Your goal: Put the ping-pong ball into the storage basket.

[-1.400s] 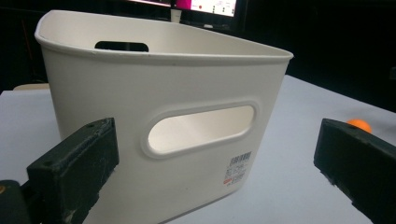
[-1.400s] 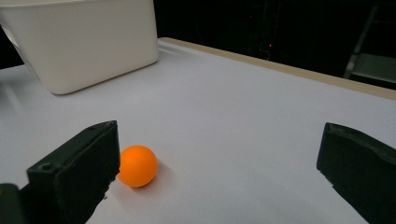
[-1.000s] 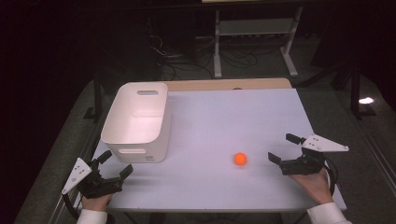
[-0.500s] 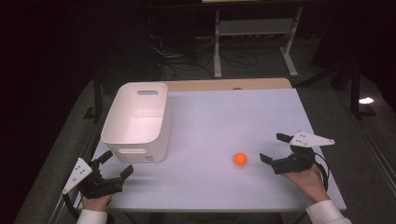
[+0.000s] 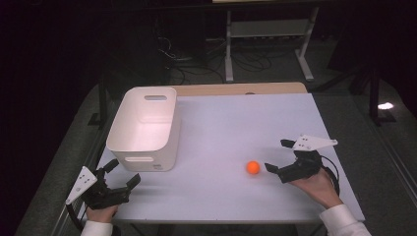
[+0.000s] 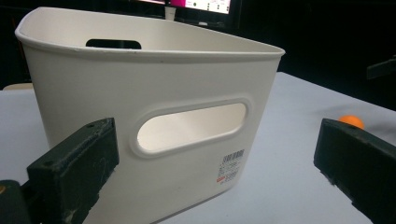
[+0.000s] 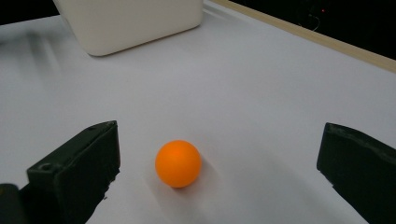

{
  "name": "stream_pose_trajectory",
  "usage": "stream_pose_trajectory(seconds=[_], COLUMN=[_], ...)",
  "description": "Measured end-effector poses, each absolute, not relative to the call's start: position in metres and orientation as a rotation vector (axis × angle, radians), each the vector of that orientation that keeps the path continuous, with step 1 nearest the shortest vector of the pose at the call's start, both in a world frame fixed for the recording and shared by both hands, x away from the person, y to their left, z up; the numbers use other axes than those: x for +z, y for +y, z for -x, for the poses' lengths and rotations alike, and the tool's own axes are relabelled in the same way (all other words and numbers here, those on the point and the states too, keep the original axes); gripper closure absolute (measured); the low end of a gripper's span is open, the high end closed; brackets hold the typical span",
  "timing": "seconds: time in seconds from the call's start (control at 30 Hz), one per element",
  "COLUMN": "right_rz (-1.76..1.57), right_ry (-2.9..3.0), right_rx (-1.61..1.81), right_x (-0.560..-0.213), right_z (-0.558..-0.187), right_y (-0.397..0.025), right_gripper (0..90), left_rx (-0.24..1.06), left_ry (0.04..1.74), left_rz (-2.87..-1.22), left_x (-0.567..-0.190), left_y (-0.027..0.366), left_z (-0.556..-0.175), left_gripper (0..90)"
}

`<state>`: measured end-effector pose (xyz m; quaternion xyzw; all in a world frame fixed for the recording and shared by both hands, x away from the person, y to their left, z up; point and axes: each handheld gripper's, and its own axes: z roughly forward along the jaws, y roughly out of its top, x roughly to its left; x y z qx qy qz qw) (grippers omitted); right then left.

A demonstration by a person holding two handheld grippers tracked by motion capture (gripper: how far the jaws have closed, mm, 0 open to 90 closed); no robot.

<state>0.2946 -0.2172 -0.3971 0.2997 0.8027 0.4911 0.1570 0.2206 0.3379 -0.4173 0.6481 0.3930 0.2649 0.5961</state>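
The right claw [image 5: 276, 156], jaws wide and empty, has slid left toward the orange ball [image 5: 253, 167] at lower centre, likely for a grasp; the left claw [image 5: 124, 173] stays open and empty at lower left.

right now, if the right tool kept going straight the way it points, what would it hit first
The orange ball. It sits on the table just ahead of the right tool, between the lines of its open jaws. The white bin lies farther along, off to the left.

White table [image 5: 236, 123], wood strip along its far edge. White bin [image 5: 145, 129] stands upright near the left edge, toward the near-left corner. Orange ball [image 5: 253, 167] rests near the near edge, right of centre, well apart from the bin.
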Motion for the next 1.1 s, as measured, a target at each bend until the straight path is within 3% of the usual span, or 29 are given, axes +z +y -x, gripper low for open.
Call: stream_pose_trajectory(seconds=[1.1], right_rz=[-0.733], right_ry=[2.554], right_rx=[1.225], right_x=[-0.404], right_z=[-0.311], right_y=[-0.173], right_gripper=[0.0], left_rx=[0.611], left_ry=[0.918], left_rz=[-1.516], left_x=[-0.417], left_y=[0.338], left_z=[-0.221], left_gripper=[0.0])
